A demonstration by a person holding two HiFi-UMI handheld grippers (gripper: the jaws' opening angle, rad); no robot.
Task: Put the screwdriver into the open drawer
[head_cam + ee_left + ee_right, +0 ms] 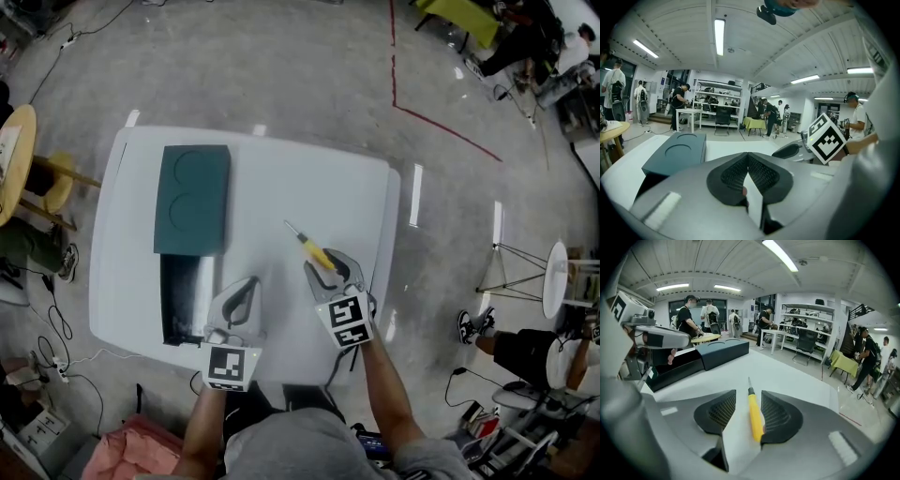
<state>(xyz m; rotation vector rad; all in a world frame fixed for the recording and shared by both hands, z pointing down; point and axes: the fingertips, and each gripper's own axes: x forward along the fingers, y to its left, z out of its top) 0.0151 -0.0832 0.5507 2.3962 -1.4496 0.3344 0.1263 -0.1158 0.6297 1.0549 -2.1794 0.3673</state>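
Slim screwdriver [754, 416], with a yellow handle and a thin metal shaft, lying on the smooth white tabletop [281, 178] above a polished grey concrete floor [281, 66]. It lies between the ribbed black pads of the right hand-held gripper [748, 397], whose jaws stand apart. The left hand-held gripper [748, 155], jaws together and empty, is just beside the open drawer [185, 295] of the teal box [192, 199].

Head view steeply down over whole counter [281, 178], left tongs [251, 282] view low and near level across it, right tongs [323, 262] view tilted down, close, all three sharing counter and box [192, 199].
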